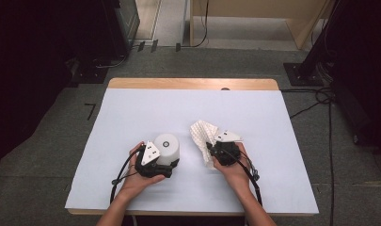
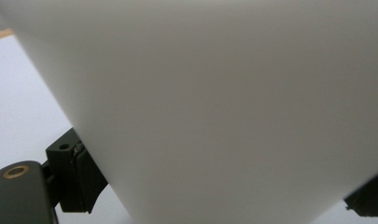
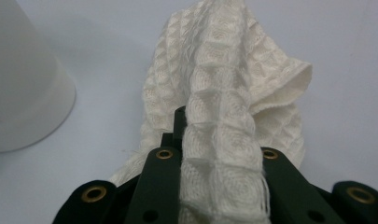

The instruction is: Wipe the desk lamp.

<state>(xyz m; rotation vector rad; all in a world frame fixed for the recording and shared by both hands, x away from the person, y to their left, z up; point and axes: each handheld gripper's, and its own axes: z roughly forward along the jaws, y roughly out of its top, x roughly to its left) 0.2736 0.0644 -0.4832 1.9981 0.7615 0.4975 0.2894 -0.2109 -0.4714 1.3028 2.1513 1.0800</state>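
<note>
Seemingly mid-wipe, the left gripper [image 1: 165, 162] clasps an upturned white cup [image 1: 168, 148] between its jaws on the tabletop [image 1: 131, 113], while the right gripper [image 1: 215, 147], jaws clenched on a waffle-weave cloth [image 1: 203, 134] just beside it, should press gently as the cup stays steadied.

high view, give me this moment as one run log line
left claw: shut on white cup | right claw: shut on waffle-weave cloth | cup upside down on white table cover
</note>
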